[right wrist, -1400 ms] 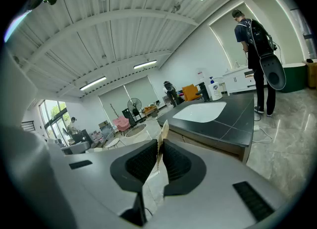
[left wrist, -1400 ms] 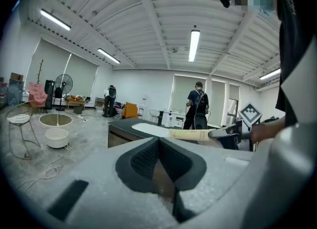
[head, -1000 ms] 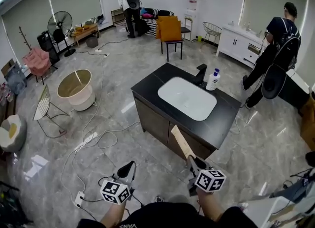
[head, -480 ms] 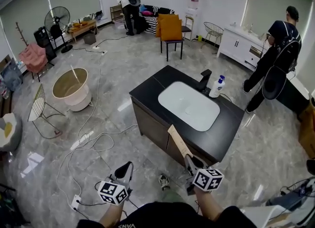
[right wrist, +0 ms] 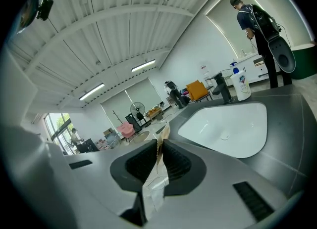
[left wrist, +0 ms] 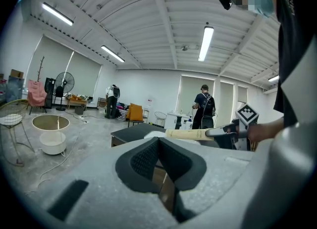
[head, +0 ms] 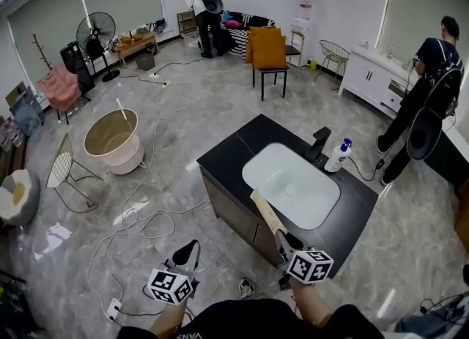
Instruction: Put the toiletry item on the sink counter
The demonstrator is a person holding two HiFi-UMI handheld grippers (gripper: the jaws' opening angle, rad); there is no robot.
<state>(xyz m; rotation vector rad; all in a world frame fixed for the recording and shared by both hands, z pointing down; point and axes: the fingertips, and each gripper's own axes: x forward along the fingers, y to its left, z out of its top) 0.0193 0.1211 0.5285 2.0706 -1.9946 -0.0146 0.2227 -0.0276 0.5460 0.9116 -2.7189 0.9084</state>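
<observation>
The right tongs [right wrist: 161, 146] are almost pressed together and pinch a flat tan pack [head: 267, 211] by its near end. The pack stands edge-on between the pads. The left tongs [left wrist: 158, 141] are pressed together with nothing between them. They hang over the floor [head: 146, 184], left of the sink [head: 293, 184] and in front of it. The pack points away from the right tongs, and its far tip reaches the edge of the black worktop [head: 242, 140] just in front of the sink. A white bottle [head: 338, 156] stands behind the sink, beside the tap [head: 319, 143]. Compared with one second ago the grip is the same, but the sink is nearer. At that time the tip of the pack was short of the worktop's front edge.
</observation>
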